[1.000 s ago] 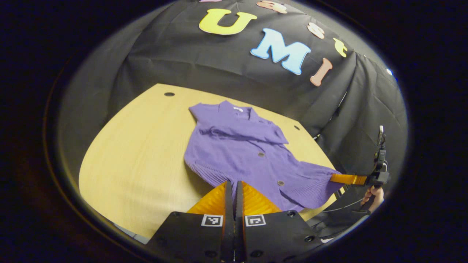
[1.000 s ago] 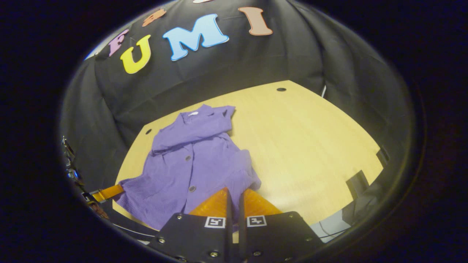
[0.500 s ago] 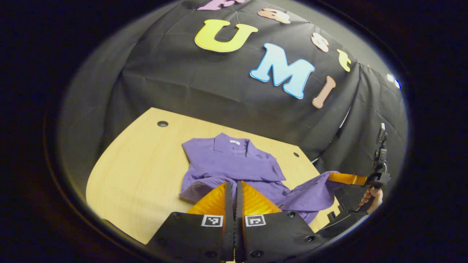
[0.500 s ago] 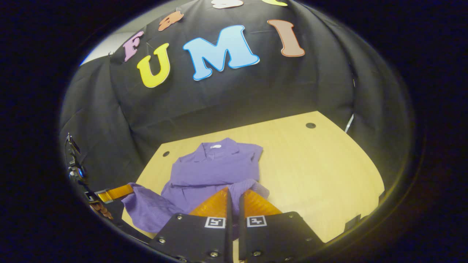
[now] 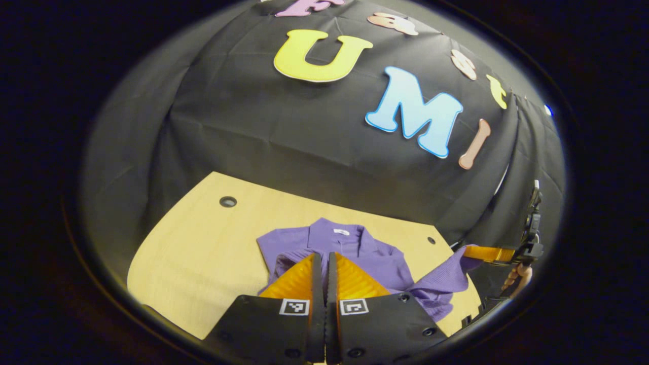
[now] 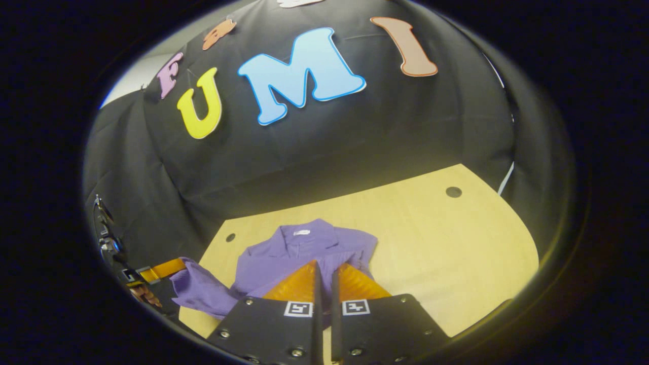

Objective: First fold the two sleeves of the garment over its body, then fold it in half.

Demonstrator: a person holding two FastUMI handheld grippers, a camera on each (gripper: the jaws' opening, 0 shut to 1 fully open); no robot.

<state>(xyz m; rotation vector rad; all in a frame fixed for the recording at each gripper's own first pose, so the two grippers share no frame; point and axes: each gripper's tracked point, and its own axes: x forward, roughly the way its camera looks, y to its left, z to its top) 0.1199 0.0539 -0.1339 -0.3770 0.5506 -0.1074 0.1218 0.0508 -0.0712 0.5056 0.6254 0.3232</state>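
A purple button-up garment [image 5: 355, 246] lies on the wooden table [image 5: 203, 243], collar toward the wall and sleeves folded over its body. My left gripper [image 5: 323, 255] is shut on one corner of the bottom hem, held up over the body. In the right gripper view the left gripper [image 6: 180, 264] pinches that raised corner [image 6: 200, 289]. My right gripper [image 6: 323, 264] is shut on the other hem corner above the garment [image 6: 304, 246]. Off to the right in the left gripper view, the right gripper [image 5: 469, 251] holds its lifted corner [image 5: 443, 279].
The table [image 6: 431, 243] has small round holes near its far corners [image 5: 227, 202] [image 6: 453, 192]. Black cloth walls stand close behind the table. A hand [image 5: 519, 276] holds the right gripper past the table's right edge.
Both grippers have lifted the bottom hem and carried it toward the collar. The lower half of the garment has come off the table and now covers most of the body.
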